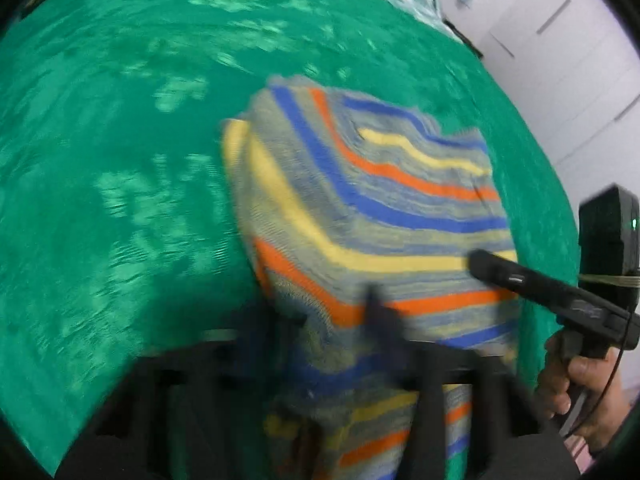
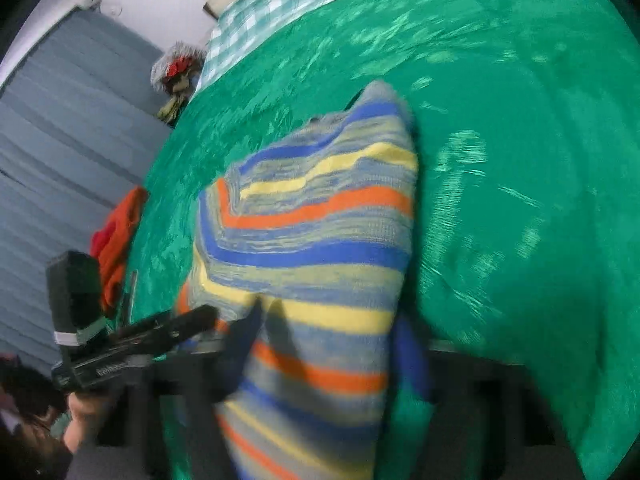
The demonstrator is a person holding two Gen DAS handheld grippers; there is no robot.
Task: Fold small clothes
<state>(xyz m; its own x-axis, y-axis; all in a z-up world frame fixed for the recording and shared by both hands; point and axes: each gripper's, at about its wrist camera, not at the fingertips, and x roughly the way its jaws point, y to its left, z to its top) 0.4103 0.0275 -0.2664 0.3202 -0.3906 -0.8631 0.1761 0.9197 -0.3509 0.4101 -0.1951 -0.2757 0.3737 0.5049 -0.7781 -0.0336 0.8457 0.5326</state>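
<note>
Both tongs, left (image 1: 336, 320) and right (image 2: 328, 344), look clamped on my striped blue, orange and yellow knitted garment (image 2: 316, 240), which runs from lower centre up-frame over the green bedspread (image 2: 520, 160), equally near each.

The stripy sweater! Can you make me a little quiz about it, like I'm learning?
1. True or false: the sweater lies on a green bedspread.
2. Which stripe colour is missing from it? A orange, B pink, C yellow.
3. Fill in: beside the bed, near the curtain, lies an ______ cloth.

Key: 1 true; 2 B; 3 orange.
</note>
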